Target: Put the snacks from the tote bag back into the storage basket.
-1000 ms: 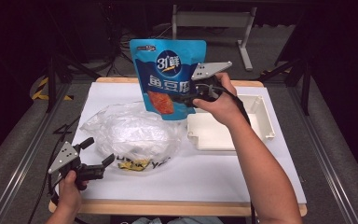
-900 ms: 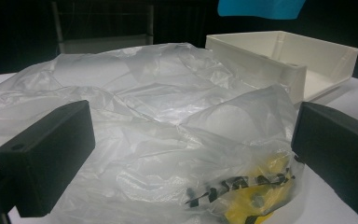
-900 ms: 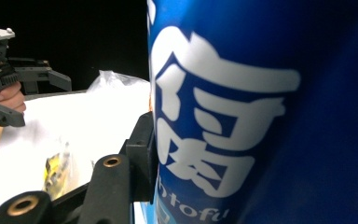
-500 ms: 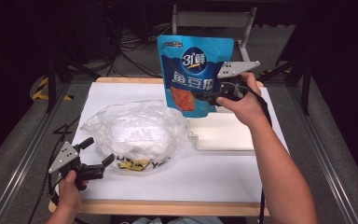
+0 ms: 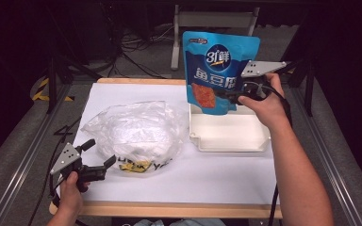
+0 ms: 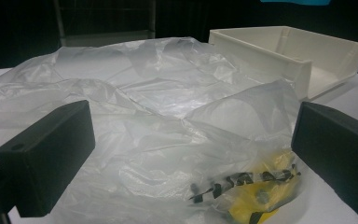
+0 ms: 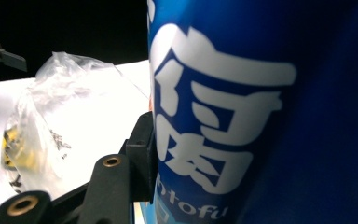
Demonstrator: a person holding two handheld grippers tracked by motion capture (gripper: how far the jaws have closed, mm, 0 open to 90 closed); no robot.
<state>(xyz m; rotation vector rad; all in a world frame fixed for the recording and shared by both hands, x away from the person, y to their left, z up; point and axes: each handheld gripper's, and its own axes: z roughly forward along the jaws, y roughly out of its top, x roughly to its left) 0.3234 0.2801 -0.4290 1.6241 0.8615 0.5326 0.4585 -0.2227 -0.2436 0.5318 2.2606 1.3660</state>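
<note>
The blue snack pouch [image 5: 219, 70] hangs upright above the white tray [image 5: 229, 134], clamped in the right gripper [image 5: 231, 96] — one jaw probably hidden behind it. Left gripper [image 5: 99, 157] gapes beside the crumpled plastic bag [image 5: 134, 134] — print unreadable.

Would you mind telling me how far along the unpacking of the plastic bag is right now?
Done: the blue snack pouch is out of the plastic bag. In hand: the right gripper holds it upright above the white tray. Left: setting it down in the tray; the left gripper waits open by the bag.
</note>
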